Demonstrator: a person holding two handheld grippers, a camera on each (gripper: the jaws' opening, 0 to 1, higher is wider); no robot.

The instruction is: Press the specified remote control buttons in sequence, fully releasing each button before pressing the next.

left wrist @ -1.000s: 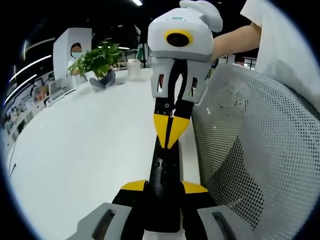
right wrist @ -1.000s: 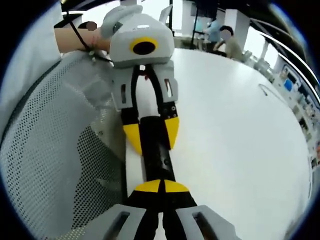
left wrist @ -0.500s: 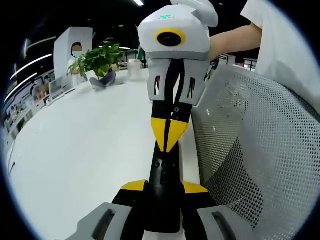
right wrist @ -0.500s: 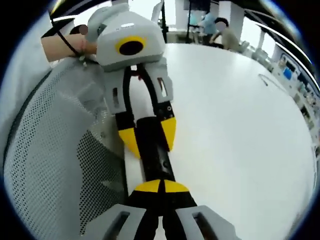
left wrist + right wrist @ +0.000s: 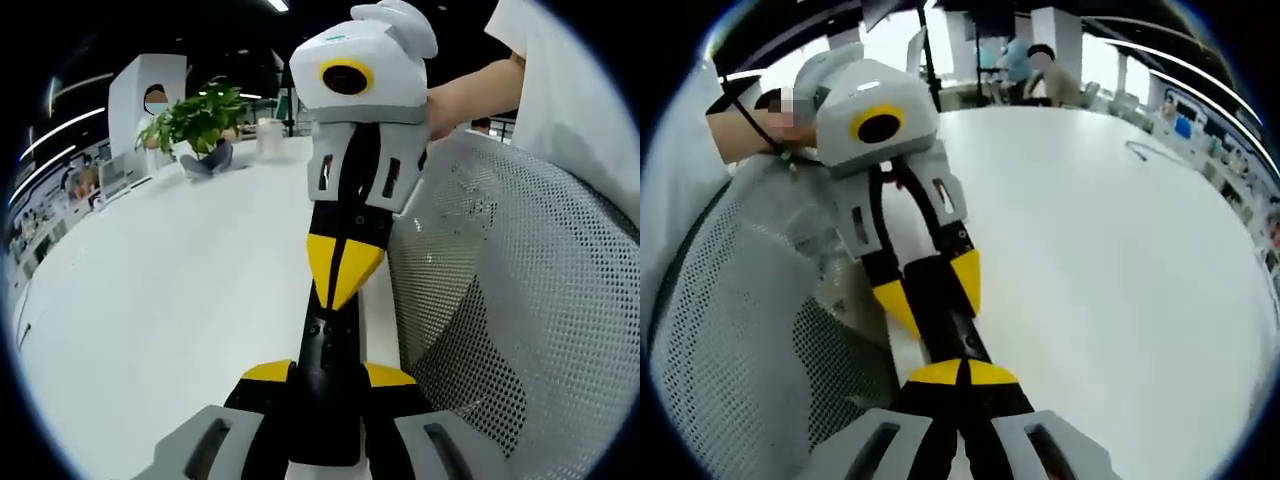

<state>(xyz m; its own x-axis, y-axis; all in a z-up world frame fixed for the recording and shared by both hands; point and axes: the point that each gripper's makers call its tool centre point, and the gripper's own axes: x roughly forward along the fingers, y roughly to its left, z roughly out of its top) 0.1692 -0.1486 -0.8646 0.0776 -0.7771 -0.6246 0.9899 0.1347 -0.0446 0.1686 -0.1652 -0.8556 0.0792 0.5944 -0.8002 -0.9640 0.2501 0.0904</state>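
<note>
A long black remote control lies along the middle of the left gripper view, above the white table. My left gripper is shut on it, one yellow jaw on each side. My right gripper comes down from the top, shut, its yellow tips resting on the remote's far part. In the right gripper view, my right gripper is shut with its tips against the near end of the remote. The left gripper clamps the remote's other end. The buttons cannot be made out.
A grey mesh chair back stands close beside the grippers at the table's edge. A person's arm reaches in behind it. A potted plant and a white cup stand at the table's far end. People sit in the background.
The right gripper view has tilted, so the left gripper and remote now lean further left in it. In the left gripper view the right gripper swayed slightly. Both grips are unchanged.
</note>
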